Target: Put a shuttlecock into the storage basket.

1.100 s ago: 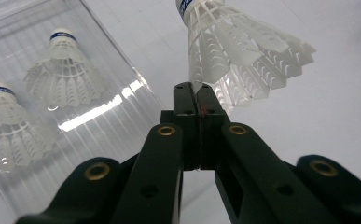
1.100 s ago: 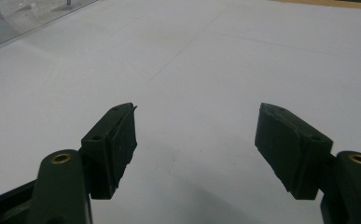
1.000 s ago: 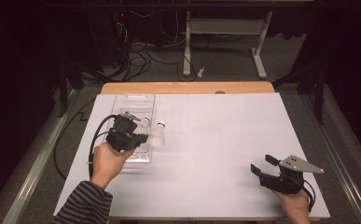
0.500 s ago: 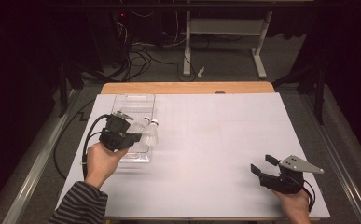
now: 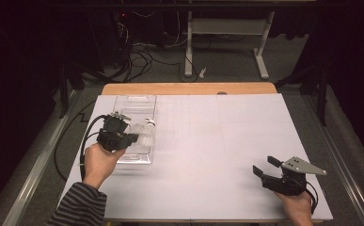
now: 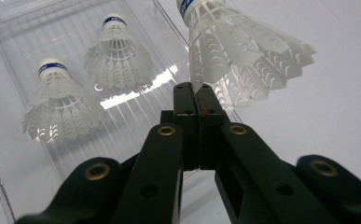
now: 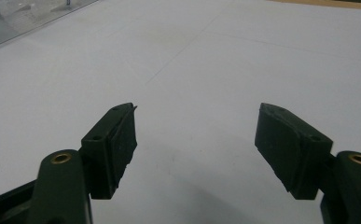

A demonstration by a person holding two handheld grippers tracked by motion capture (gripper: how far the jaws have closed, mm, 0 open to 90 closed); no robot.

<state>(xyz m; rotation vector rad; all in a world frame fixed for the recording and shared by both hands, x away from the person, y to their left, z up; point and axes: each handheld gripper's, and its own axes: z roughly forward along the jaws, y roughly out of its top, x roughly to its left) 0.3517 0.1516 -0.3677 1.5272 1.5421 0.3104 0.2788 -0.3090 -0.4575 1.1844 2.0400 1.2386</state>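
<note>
1. Shuttlecock [image 6: 243, 51] in the left gripper [image 6: 197, 100] was pinched by a feather at the edge of its skirt, the two black jaws pressed fully together on it, with its white cork and blue band pointing away from the gripper.
2. From the high view, the left gripper [image 5: 123, 134] hung over the clear plastic tray [image 5: 135, 101] near the left edge of the table, and the held shuttlecock [image 5: 144, 132] sat above the tray's right side.
3. Two more shuttlecocks stood cork-up in the tray: one [image 6: 57, 102] nearer the gripper, the other [image 6: 117, 56] farther along, apart from each other and from the held one.
4. Right gripper [image 5: 269, 172] rested near the front right corner of the table, its jaws spread wide; in the right gripper view [image 7: 197, 135] nothing lay between them but bare white surface.
5. Between the tray and the right gripper the white table sheet [image 5: 217, 141] lay open and flat, giving broad free room across the middle and toward the far edge.
6. A strip of bare wood [image 5: 189, 88] showed along the table's far edge.
7. Beyond the table the room was dark, with cables [image 5: 142, 52] on the grey floor and the white legs of a stand [image 5: 264, 52].
</note>
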